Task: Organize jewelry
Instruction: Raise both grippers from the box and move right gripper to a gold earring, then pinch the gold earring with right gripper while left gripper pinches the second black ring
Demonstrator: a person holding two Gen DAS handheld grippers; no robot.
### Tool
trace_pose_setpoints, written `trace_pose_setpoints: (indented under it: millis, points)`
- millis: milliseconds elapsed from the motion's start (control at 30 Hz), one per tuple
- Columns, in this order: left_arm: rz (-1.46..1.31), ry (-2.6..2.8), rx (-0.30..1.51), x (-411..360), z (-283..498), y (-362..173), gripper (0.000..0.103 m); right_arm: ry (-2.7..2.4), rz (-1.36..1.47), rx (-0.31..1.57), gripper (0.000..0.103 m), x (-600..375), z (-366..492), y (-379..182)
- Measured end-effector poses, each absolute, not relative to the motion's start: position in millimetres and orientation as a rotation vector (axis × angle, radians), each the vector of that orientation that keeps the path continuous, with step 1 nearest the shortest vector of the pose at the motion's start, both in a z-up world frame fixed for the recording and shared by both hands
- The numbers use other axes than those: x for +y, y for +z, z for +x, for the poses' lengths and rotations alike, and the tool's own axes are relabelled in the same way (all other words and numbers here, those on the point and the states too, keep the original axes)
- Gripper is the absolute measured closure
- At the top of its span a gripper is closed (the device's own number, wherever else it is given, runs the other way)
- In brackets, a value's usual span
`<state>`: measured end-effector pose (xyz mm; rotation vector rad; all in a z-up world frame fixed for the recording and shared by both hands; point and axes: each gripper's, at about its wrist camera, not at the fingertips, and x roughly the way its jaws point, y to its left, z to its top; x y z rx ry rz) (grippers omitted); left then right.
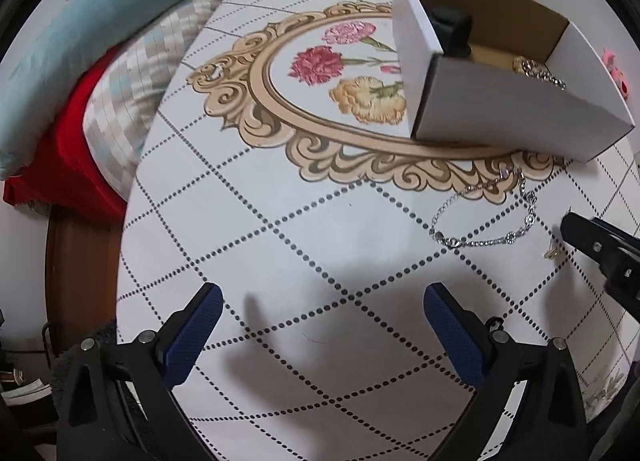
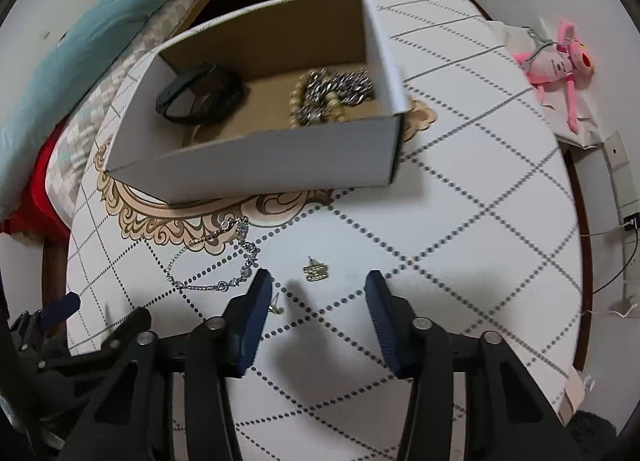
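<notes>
You are holding both claws spread over the table: your right gripper [image 2: 318, 293] is hovering just behind the small gold earring [image 2: 316, 272], silver chain necklace [image 2: 216, 257] lying at its ten o'clock; your left gripper [image 1: 322, 301] is gripping nothing.

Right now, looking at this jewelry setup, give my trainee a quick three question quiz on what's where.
1. True or false: the silver chain necklace lies inside the cardboard box.
2. Which lies between the right hand-held gripper fingers' line of sight: A) the small gold charm, B) the black watch, C) the pink plush toy?
3. Fill in: the left hand-held gripper is ____ (open or shut).

Key: 1 false, it lies on the table in front of the box; 2 A; 3 open.
</notes>
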<state>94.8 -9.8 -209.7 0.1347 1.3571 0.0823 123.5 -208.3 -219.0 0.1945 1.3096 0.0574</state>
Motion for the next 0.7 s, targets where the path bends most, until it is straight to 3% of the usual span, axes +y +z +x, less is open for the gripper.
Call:
trace_pose_setpoints:
  millis: [67, 167, 200, 233, 600, 667, 700]
  points:
    - [0.140, 0.073, 1.355, -11.1, 93.8, -211.8, 0.001, 0.059, 0.183, 1.319, 0.067, -203.0, 124.8, -225.9]
    - [0.136, 0.060, 1.348, -13.1, 91.0, -210.9, 0.001, 0.038, 0.136, 1.291, 0.088, -195.4, 123.0, -226.0]
    - [0.133, 0.052, 1.346, -14.6, 89.8, -209.8, 0.001, 0.031, 0.122, 1.288, 0.101, -194.2, 122.7, -226.5]
    - [0.130, 0.041, 1.344, -16.6, 88.1, -208.4, 0.001, 0.028, 0.117, 1.288, 0.103, -193.7, 121.7, -227.5]
    - [0.104, -0.099, 1.329, -51.0, 61.5, -198.2, 0.003, 0.009, 0.280, 1.257, 0.103, -239.6, 90.7, -211.5]
    - [0.108, -0.121, 1.327, -57.9, 59.5, -198.8, 0.007, 0.001, 0.294, 1.260, 0.103, -246.5, 87.1, -209.8]
    - [0.112, -0.132, 1.329, -62.3, 58.0, -199.6, 0.015, -0.001, 0.302, 1.266, 0.103, -248.8, 86.3, -210.1]
